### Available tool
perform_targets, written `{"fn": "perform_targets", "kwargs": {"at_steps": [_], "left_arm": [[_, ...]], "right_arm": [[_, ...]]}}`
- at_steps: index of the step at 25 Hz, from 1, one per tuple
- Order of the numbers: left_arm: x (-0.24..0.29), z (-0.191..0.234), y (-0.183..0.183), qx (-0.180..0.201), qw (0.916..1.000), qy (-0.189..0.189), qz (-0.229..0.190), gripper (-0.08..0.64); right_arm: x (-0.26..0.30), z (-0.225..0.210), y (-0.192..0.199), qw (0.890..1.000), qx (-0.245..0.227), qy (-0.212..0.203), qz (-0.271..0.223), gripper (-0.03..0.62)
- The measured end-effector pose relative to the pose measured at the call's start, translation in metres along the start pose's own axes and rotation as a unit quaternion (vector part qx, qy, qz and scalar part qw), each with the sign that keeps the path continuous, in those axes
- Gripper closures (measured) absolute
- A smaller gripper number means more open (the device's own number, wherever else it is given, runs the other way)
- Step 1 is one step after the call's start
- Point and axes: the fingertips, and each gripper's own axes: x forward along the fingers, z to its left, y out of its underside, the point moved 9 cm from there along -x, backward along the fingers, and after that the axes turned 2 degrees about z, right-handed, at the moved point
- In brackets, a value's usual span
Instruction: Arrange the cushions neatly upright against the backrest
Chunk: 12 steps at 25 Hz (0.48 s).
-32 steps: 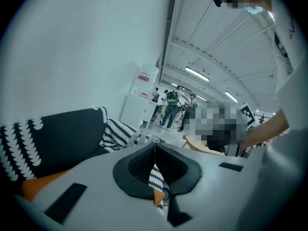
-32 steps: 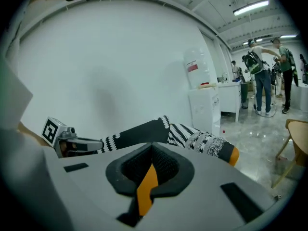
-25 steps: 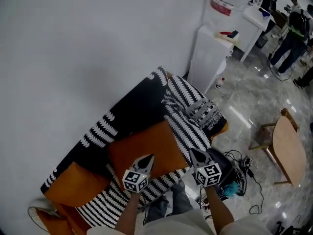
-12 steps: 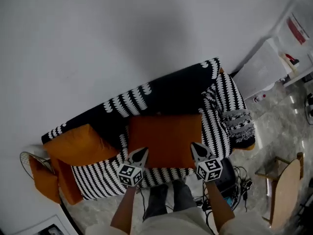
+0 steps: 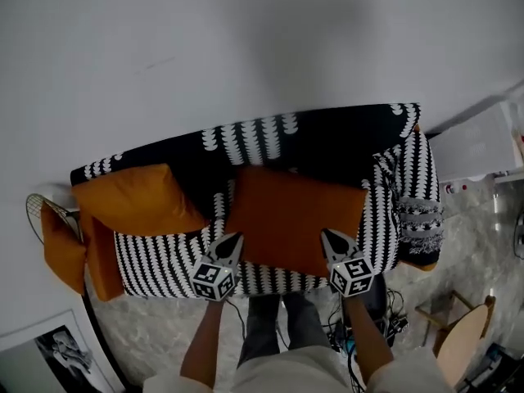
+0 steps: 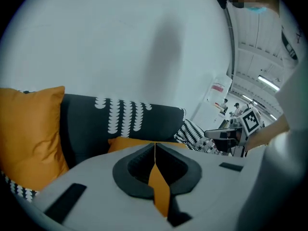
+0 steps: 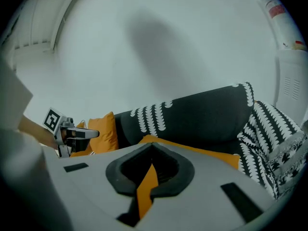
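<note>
Softness is my guess for the orange cushion (image 5: 295, 218) lying flat on the sofa seat (image 5: 160, 262): light, floppy, best pinched at its front corners, where left gripper (image 5: 232, 239) and right gripper (image 5: 327, 235) hover clenched, empty

The left tool (image 5: 232, 239) and right tool (image 5: 328, 236) have carried the orange cushion (image 5: 295, 219) down and back, its far edge now near the sofa's backrest (image 5: 327, 133).
</note>
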Motion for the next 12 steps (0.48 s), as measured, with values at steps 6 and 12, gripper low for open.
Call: {"fn": "perform_targets", "kwargs": {"at_steps": [6, 12], "left_arm": [[0.013, 0.026, 0.026, -0.011, 0.9997, -0.001, 0.021, 0.529], [0.043, 0.044, 0.062, -0.014, 0.9987, 0.007, 0.049, 0.529]], "right_arm": [[0.013, -0.004, 0.028, 1.0, 0.008, 0.016, 0.02, 0.565], [0.01, -0.026, 0.085, 0.996, 0.04, 0.059, 0.048, 0.565]]}}
